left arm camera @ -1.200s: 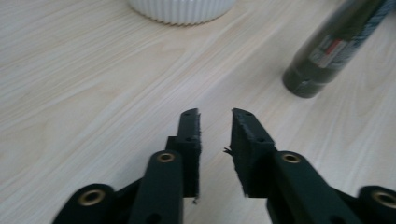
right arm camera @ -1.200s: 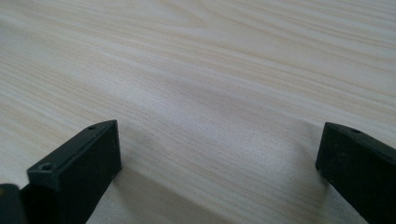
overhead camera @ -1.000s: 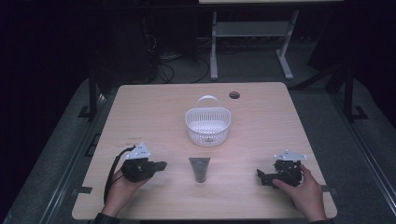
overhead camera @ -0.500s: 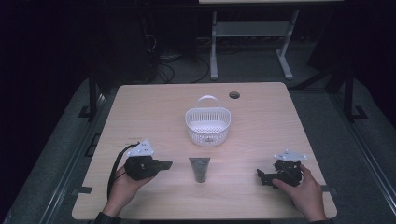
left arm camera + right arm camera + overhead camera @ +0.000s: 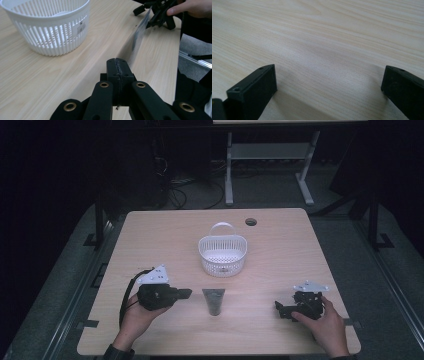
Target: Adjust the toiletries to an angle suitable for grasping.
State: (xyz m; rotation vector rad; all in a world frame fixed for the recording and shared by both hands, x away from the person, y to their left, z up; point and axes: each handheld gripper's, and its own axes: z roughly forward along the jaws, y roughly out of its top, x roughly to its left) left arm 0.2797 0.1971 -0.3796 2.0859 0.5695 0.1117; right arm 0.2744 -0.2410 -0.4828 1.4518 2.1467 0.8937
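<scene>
A white slotted basket (image 5: 222, 254) with a handle stands in the middle of the table; in the left gripper view the basket (image 5: 50, 27) is at upper left. A dark grey flat tube (image 5: 213, 301) lies in front of it, between my two grippers, and the tube (image 5: 140, 30) looks thin and edge-on past the left jaws. My left gripper (image 5: 186, 293) is shut with nothing in it, its tip (image 5: 117, 67) pointing at the tube a short way off. My right gripper (image 5: 278, 308) rests on the table at right, its jaws (image 5: 329, 82) wide open over bare wood.
The light wooden table (image 5: 300, 250) has a round cable hole (image 5: 251, 222) at the back right. A metal-legged stand (image 5: 270, 155) and cables sit on the dark floor behind. The other hand and its gripper (image 5: 160, 12) appear beyond the tube.
My left gripper has shifted slightly to the right, toward the tube. The right gripper, basket and tube have not moved.
</scene>
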